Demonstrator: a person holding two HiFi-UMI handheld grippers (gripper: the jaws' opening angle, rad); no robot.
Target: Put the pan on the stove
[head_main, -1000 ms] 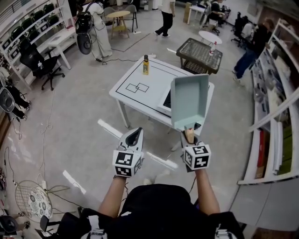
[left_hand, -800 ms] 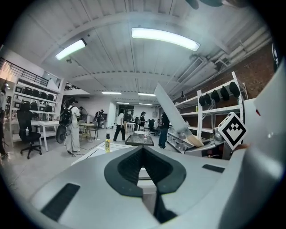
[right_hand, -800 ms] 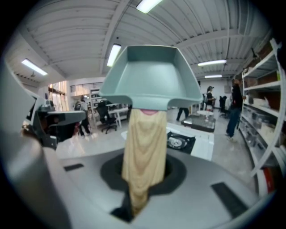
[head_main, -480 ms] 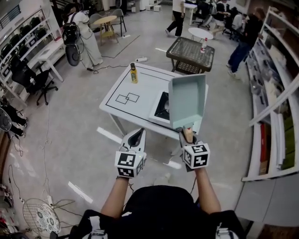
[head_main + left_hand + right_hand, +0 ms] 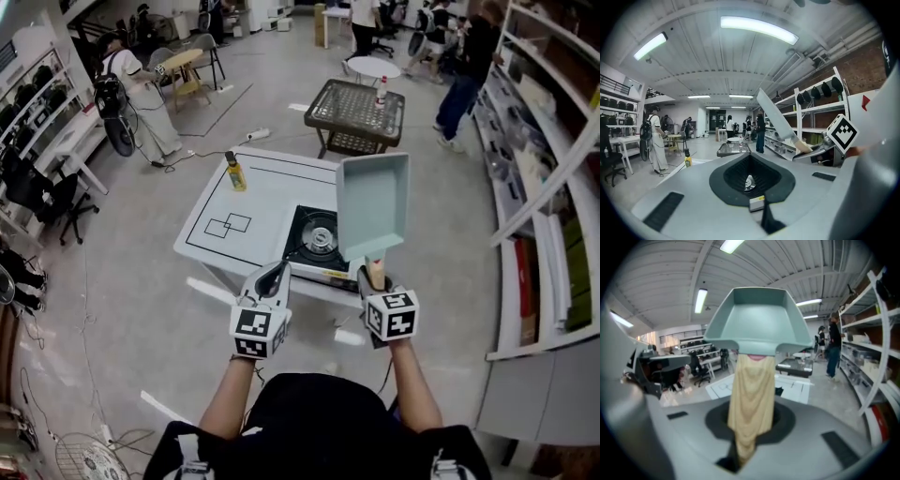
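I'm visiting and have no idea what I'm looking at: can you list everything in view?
pan: one, pale green, held in the air by its wooden handle.
stove: one, black, on the white table's near right.
table: one, white, centre.
bottle: one, yellow, table's far left.
mesh table: one, dark, behind the white table.
people: several, background.
shelves: pale, along the right.
left gripper: one, grey, shut, empty.
right gripper: one, grey, shut on the pan's handle.

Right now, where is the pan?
Head view, right of centre: the pan is held up in the right gripper, just right of the stove on the table.
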